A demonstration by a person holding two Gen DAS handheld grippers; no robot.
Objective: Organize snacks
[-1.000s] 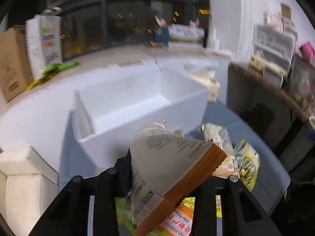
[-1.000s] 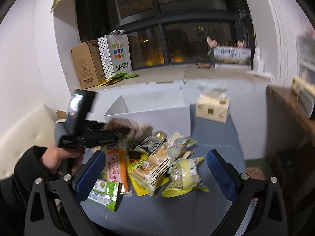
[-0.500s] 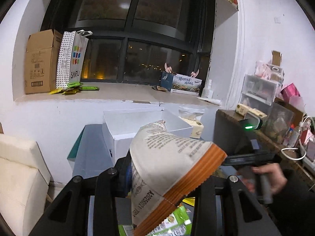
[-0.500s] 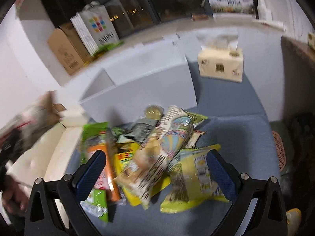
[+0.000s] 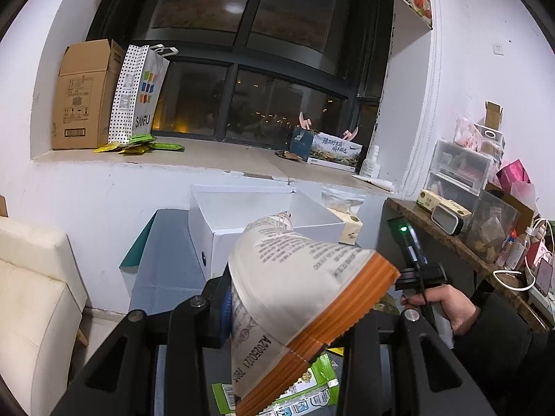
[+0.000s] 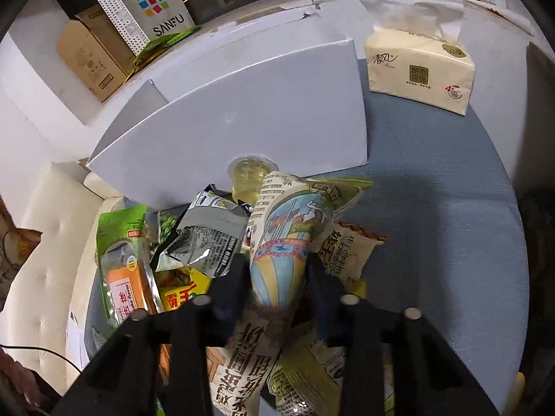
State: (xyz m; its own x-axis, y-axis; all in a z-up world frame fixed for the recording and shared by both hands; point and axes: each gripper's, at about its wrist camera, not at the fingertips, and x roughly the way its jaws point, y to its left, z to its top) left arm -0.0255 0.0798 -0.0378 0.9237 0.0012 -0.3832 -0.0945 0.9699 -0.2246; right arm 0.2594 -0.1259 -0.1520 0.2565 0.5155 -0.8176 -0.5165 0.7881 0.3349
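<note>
The left claw [image 5: 298,312] pinches an orange-edged bag [image 5: 305,298]; the right claw [image 6: 277,277] squeezes a long bag [image 6: 281,239]. Next, both bags should go ahead into the white box [image 6: 242,111].

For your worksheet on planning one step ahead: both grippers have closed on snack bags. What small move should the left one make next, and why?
Probably carry it forward over the white box and release. The left hand-held gripper grips an orange-edged snack bag lifted off the pile, and the open box sits just ahead. The right hand-held gripper has only just pinched a long illustrated bag.
</note>
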